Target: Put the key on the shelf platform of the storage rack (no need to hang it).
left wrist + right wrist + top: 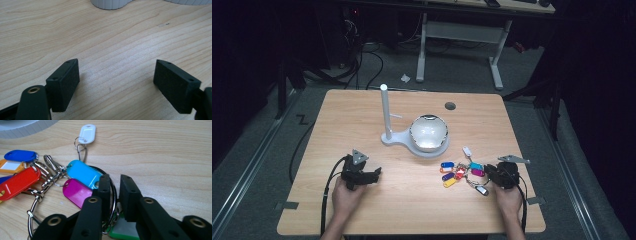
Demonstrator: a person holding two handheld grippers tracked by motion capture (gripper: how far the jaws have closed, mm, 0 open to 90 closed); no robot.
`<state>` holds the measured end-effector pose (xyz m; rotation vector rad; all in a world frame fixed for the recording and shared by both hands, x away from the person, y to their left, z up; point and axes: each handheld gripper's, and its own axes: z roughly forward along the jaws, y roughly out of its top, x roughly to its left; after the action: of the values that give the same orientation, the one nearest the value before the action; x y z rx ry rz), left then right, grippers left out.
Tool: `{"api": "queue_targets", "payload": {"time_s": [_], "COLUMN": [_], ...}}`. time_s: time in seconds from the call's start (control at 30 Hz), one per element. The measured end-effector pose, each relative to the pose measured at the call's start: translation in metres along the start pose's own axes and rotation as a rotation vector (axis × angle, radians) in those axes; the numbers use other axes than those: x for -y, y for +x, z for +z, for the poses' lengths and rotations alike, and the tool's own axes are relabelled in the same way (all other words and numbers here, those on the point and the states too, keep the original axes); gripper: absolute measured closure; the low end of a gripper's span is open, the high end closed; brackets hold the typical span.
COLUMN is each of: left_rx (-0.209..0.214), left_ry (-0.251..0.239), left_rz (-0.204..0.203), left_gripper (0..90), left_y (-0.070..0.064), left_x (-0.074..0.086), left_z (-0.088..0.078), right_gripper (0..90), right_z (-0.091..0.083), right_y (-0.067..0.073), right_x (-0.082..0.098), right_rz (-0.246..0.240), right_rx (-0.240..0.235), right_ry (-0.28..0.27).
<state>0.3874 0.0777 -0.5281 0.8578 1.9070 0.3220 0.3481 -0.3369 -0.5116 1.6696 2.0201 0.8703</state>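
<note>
- The right gripper (115,195) has its jaws pinching the big metal key ring (113,192), near right on the wooden table (362,115).
- Its own view shows coloured plastic tags (83,173).
- The left gripper (116,82) is spread wide over bare wood.

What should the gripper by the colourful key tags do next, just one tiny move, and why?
Probably lift a little. The right gripper has its jaws nearly shut around the big key ring, with the tags still lying flat on the table. A small raise would test the grip. The left gripper sits open over bare wood, so it seems to be waiting.
</note>
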Motion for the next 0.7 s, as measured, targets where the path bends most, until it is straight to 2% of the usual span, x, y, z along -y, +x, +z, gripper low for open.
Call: {"api": "queue_targets", "payload": {"time_s": [0.13,0.33,0.43,0.57,0.7], "left_rx": [0.000,0.000,0.000,0.000,0.000], "left_ry": [0.000,0.000,0.000,0.000,0.000], "left_rz": [-0.001,0.000,0.000,-0.001,0.000], "left_gripper": [21.1,21.1,21.1,21.2,21.1], "left_y": [0.000,0.000,0.000,0.000,0.000], "left_x": [0.000,0.000,0.000,0.000,0.000], "left_z": [0.000,0.000,0.000,0.000,0.000], "right_gripper": [85.1,85.9,86.1,86.4,86.7], "right_z": [0.000,-0.001,-0.006,-0.015,-0.025], "right_y": [0.001,0.000,-0.002,0.000,0.005], "right_x": [0.000,0.000,-0.001,-0.006,-0.018], "right_rz": [-0.013,-0.009,0.019,0.030,-0.004], "right_rx": [0.003,-0.009,-0.037,-0.064,-0.088], "right_ry": [0.001,0.001,-0.033,-0.077,-0.108]}}
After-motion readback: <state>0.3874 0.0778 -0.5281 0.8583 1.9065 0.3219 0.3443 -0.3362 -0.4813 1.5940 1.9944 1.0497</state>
